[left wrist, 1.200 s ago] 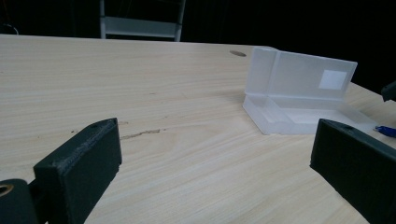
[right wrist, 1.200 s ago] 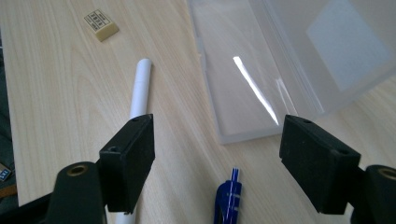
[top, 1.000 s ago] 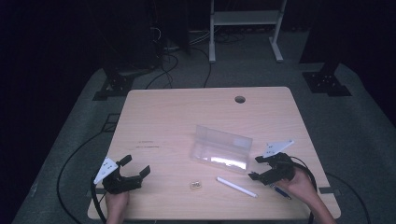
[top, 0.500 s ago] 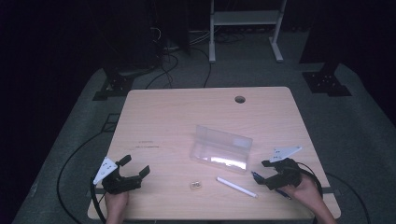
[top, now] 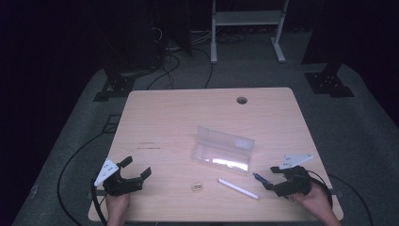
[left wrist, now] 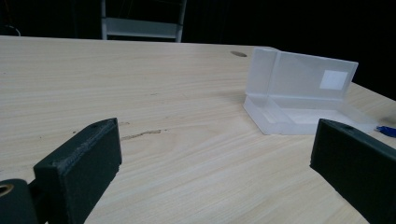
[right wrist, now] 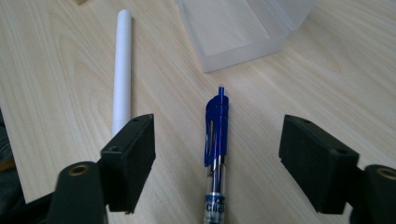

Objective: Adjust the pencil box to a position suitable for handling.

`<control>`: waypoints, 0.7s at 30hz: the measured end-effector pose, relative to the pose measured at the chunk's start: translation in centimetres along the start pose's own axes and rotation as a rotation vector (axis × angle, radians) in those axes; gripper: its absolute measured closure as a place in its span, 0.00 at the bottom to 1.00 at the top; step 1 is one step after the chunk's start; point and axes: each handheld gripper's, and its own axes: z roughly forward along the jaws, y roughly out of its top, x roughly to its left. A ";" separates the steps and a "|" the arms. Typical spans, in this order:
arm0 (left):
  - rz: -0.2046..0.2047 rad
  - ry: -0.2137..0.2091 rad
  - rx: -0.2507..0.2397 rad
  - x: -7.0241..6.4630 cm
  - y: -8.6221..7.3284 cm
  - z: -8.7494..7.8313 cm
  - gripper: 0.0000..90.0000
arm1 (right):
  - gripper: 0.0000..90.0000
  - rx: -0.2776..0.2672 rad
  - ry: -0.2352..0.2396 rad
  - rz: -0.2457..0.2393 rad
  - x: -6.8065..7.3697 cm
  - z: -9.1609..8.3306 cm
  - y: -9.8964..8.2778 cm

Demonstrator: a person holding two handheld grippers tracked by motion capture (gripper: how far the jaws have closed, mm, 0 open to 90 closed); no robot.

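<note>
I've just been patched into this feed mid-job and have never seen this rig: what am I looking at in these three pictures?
A person sits at a wooden table holding one hand-held gripper in each hand. The high view looks down from above: the left hand-held gripper is at lower left, the right hand-held gripper at lower right. The other two pictures come from cameras riding on each tool, looking out between its two black jaws.

On the table lie an open clear plastic box, a white stick, a small tan item too small to identify, and a blue pen.

Nothing is held. Both tools stand open. The right one's jaws straddle the blue pen without touching it and have just been closing slightly.
</note>
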 end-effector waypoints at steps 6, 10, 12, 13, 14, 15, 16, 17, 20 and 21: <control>0.000 0.001 0.000 0.0 0.0 0.0 0.01 | 0.35 0.015 -0.013 0.003 0.4 0.0 -1.0; 0.003 0.000 -0.001 0.0 0.0 0.0 0.01 | 0.37 0.029 -0.022 0.000 0.6 0.1 -1.5; 0.000 0.000 -0.001 0.0 0.0 0.0 0.01 | 0.37 0.026 -0.022 0.006 0.7 0.0 -1.7; 0.000 0.000 -0.001 0.0 0.0 0.0 0.01 | 0.37 0.026 -0.022 0.006 0.7 0.0 -1.7; 0.000 0.000 -0.002 0.0 0.0 0.0 0.01 | 0.38 0.022 -0.023 0.010 0.7 0.0 -1.7; 0.001 0.000 -0.003 0.0 0.0 0.0 0.01 | 0.39 0.020 -0.024 0.004 0.7 -0.1 -1.8; 0.000 0.000 -0.003 0.0 0.0 0.0 0.01 | 0.39 0.020 -0.027 0.007 0.7 -0.1 -1.9; 0.000 -0.001 -0.003 0.0 0.0 0.0 0.01 | 0.40 0.019 -0.029 0.013 0.7 -0.1 -2.0; 0.000 -0.002 -0.005 0.0 0.0 0.0 0.01 | 0.44 0.018 -0.036 0.018 0.8 -0.1 -2.3; 0.000 -0.002 -0.005 0.0 0.0 0.0 0.01 | 0.44 0.018 -0.036 0.018 0.8 -0.1 -2.3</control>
